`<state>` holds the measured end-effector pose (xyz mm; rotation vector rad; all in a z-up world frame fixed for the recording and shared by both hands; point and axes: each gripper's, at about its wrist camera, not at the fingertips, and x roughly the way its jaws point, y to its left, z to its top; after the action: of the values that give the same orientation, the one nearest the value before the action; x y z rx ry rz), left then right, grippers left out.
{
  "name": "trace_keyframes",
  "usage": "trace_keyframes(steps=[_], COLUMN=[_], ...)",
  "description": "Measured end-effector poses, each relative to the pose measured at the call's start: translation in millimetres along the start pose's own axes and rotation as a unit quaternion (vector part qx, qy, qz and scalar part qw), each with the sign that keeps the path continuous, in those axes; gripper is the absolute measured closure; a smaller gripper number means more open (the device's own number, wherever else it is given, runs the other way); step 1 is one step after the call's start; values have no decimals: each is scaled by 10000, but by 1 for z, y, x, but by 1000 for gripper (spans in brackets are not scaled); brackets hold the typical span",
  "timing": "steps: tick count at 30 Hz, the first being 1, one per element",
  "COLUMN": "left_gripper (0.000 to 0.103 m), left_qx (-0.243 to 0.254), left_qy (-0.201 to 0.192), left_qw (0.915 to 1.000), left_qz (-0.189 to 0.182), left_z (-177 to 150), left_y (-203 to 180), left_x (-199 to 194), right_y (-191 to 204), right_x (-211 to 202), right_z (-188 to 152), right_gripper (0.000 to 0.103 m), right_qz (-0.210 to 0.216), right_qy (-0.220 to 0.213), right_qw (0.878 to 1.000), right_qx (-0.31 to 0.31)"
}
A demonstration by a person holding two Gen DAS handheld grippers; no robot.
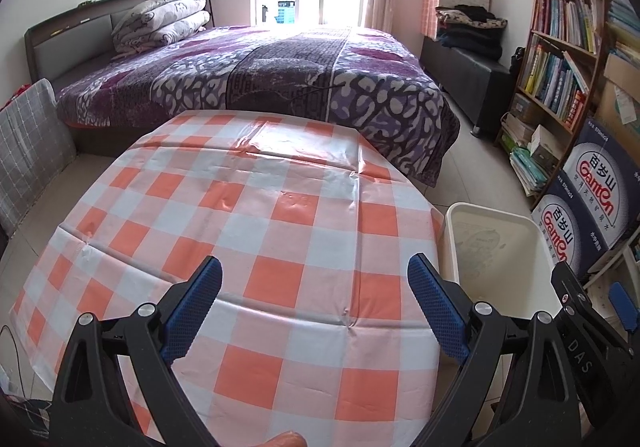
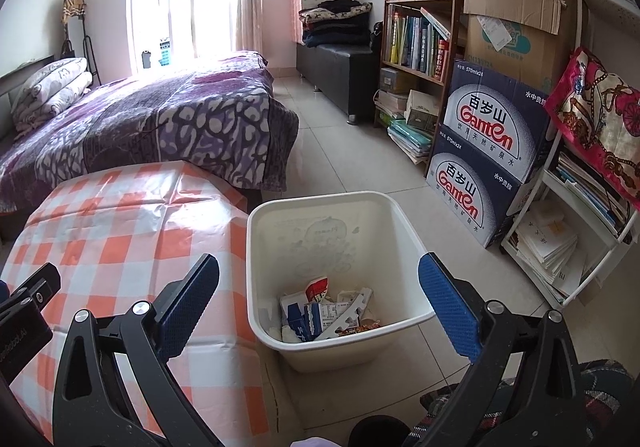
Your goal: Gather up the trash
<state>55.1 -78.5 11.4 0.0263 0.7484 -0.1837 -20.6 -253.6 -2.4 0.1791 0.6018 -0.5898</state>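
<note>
The left gripper hangs over the table with its jaws spread wide and nothing between them. The checked cloth runs to the table's right edge, and the white bin stands on the floor just beside that edge. The right gripper hangs above the bin, jaws likewise wide and empty. Only the right wrist view looks into the bin: the trash, a heap of wrappers and cartons, lies at its bottom; the left wrist view shows just the rim and inner wall. Bare tile floor opens beyond the bin. The bed closes off the table's far side; stacked water cartons and a bookshelf stand to the right.
</note>
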Motion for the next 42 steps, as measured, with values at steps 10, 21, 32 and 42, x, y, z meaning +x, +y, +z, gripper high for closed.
trace_keyframes(steps=[10, 21, 32, 42], left_gripper=[12, 12, 12, 12], left_qx=[5, 39, 49, 53], left_qy=[5, 11, 33, 58], left_qw=[10000, 10000, 10000, 10000], left_qz=[-8, -14, -17, -16], left_z=[0, -2, -3, -4], left_y=[-1, -3, -3, -3], left_x=[0, 1, 2, 3], right_y=[-1, -2, 1, 4], right_x=[1, 2, 4, 7], right_z=[0, 1, -3, -7], right_gripper=[7, 7, 7, 7], right_qz=[5, 18, 23, 35], right_qy=[26, 46, 117, 194], right_qw=[10000, 10000, 9999, 9998], right_qx=[24, 32, 31, 41])
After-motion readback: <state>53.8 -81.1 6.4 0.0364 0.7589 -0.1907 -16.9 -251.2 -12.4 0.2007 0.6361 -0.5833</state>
